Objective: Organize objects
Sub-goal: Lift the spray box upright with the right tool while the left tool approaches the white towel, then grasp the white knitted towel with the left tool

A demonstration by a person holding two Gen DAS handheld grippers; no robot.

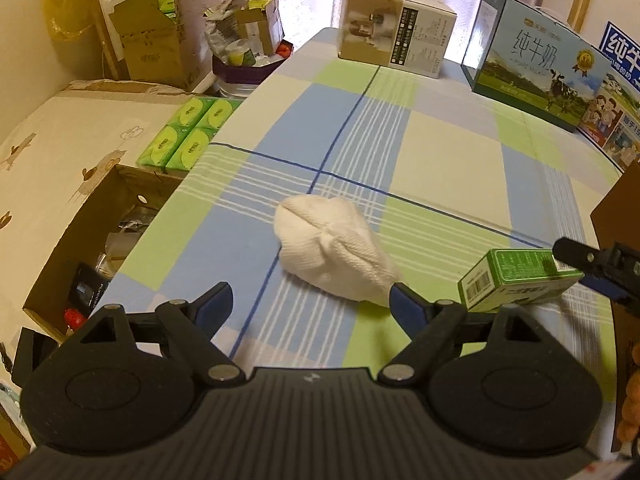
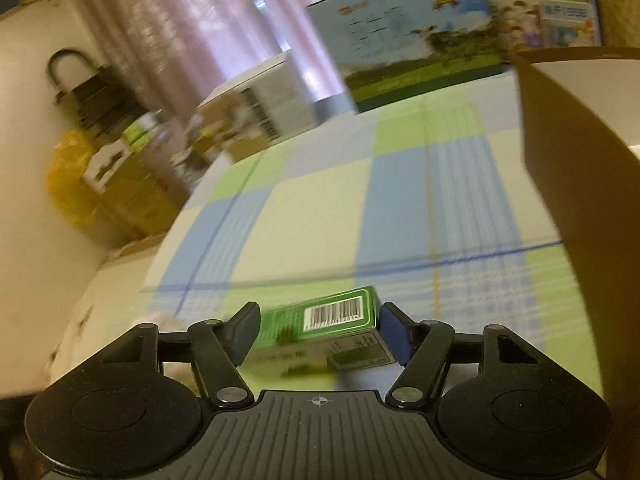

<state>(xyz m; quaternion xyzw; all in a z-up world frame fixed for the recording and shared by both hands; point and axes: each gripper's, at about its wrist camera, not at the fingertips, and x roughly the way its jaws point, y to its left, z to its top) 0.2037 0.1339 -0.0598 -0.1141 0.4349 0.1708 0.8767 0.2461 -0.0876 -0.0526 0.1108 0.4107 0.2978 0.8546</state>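
Left wrist view, lower centre: the left gripper [image 1: 310, 298] has its jaws spread wide, nothing between them. Its right-hand finger tip touches or overlaps the near end of a white knitted sock [image 1: 332, 246], which lies bundled on the checked cloth [image 1: 448, 148] in the middle of the frame. At the lower right, a green carton [image 1: 516, 286] with a barcode on its end sits between the sock and the right gripper [image 1: 592, 268], which enters from the right edge.

Right wrist view, lower centre: the right gripper [image 2: 318, 330] has the green carton [image 2: 320, 328] between its fingers; the right-hand finger stands against the carton's end, while blur hides whether the left-hand finger presses, so a clamp cannot be confirmed. At the right edge stands a brown box wall [image 2: 560, 152].

Upper part of the left wrist view: a beige printed box [image 1: 396, 32] and a blue milk carton case [image 1: 540, 68] stand at the far end of the cloth
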